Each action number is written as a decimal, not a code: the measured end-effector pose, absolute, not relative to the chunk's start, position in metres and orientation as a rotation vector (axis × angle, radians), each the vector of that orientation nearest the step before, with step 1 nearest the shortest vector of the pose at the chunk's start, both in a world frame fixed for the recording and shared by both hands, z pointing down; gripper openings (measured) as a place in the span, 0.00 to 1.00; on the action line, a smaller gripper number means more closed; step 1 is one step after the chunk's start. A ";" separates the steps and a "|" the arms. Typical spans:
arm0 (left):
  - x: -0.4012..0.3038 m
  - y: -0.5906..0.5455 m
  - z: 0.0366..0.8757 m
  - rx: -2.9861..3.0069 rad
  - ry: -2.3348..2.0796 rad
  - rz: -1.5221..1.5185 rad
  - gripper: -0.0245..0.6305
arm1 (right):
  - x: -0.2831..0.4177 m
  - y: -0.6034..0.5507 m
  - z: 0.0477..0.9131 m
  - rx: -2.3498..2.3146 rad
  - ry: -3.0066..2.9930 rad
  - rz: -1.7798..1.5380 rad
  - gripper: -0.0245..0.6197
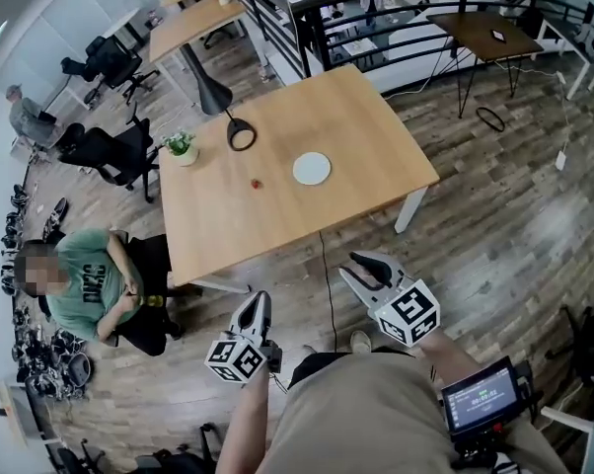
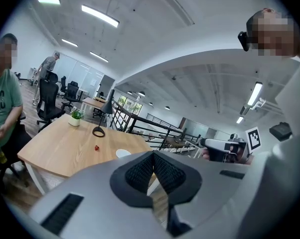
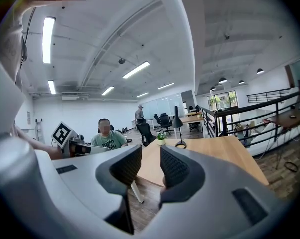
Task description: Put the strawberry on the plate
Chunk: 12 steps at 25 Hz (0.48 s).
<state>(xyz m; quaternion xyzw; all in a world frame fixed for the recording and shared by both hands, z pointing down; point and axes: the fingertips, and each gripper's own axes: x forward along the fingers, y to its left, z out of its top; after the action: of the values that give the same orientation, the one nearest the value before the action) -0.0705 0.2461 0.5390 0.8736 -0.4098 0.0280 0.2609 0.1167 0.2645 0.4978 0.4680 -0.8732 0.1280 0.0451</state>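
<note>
Fingers (image 1: 259, 307) of L gripper (image 1: 257, 302) are sitting pressed together in head view, nothing between them. R gripper (image 1: 359, 271) is holding its fingers spread, also empty. Both are hovering over the wood floor (image 1: 494, 215), near side, well apart from the desk (image 1: 307, 117). The strawberry (image 1: 257, 183) is lying on the desk approx. mid-top, w/ the plate (image 1: 312, 169) near it to the right, the two not touching. A lamp (image 1: 218, 97) and a potted plant (image 1: 182, 149) are standing toward the far-left edge. A seated person (image 1: 90, 279) is sitting off the desk's left side.

Left gripper view: the pads are meeting tip to tip, gripping nothing. Beyond them the desk is showing w/ the strawberry (image 2: 96, 148) on bare wood and the plate (image 2: 122, 153) just right of it, partly behind the gripper body. Lamp base and plant are standing farther back.

Right gripper view: the fingers (image 3: 127, 166) are standing apart w/ only desk edge and floor showing through the gap. Lamp (image 3: 179, 128), plant and the seated person (image 3: 108, 138) are showing beyond. Strawberry and plate: can't make them out here.
</note>
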 end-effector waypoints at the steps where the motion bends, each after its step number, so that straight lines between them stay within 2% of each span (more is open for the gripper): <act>1: -0.062 0.248 0.538 2.362 -1.116 0.076 0.04 | 0.126 0.267 0.498 1.425 -2.669 0.394 0.20; 7: -0.055 0.252 0.536 2.334 -1.116 0.055 0.04 | 0.136 0.268 0.493 1.426 -2.636 0.376 0.20; 12: -0.079 0.244 0.541 2.316 -1.178 0.051 0.04 | 0.118 0.252 0.502 1.401 -2.652 0.359 0.20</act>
<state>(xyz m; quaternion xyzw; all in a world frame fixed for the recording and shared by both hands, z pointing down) -0.0794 0.2442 0.5408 0.8585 -0.4366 0.0188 0.2682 0.1179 0.2524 0.5017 0.4630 -0.8763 0.1187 0.0601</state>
